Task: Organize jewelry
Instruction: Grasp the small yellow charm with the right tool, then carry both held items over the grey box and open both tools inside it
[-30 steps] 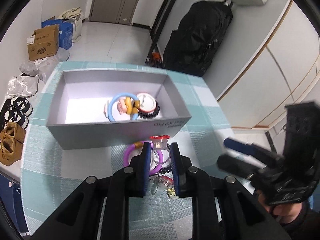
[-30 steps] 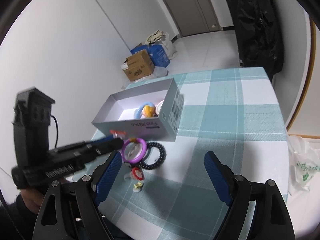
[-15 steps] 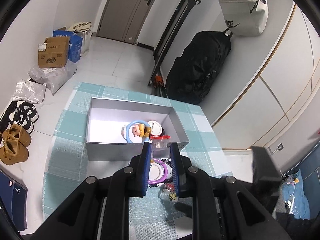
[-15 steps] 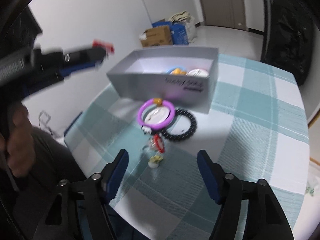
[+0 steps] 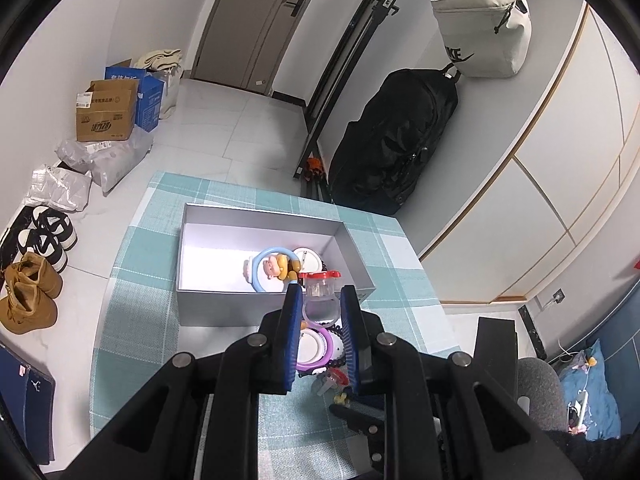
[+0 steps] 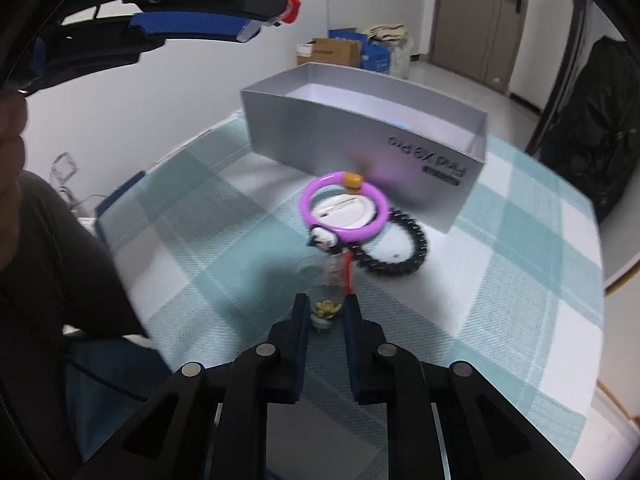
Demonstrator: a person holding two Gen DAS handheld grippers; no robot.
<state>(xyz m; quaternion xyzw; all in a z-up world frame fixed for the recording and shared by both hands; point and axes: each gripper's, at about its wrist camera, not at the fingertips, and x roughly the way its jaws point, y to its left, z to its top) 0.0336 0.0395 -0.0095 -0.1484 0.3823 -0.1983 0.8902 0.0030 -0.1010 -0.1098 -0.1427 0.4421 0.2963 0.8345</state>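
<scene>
A small clear jar with a red lid is clamped between the blue pads of the left gripper, its lid showing just past the fingertips. In the left wrist view the jar is held in the air over the near wall of the grey box, which stands on the checked teal tablecloth. Inside the box, toward its right end, a light-blue ring with a small figure is seen beside a round white badge.

On the cloth just in front of the box a purple ring lies around a white badge, with an orange bead on its far edge. A black beaded bracelet lies touching the ring on its right. Nearer the camera a second clear jar with a red lid lies on its side, blurred.

The right gripper is drawn narrow, low over the cloth, and a small yellow-and-white piece is seen between its fingertips; whether the pads press on it cannot be told. The left gripper is seen in the upper left of the right wrist view, well above the table.
</scene>
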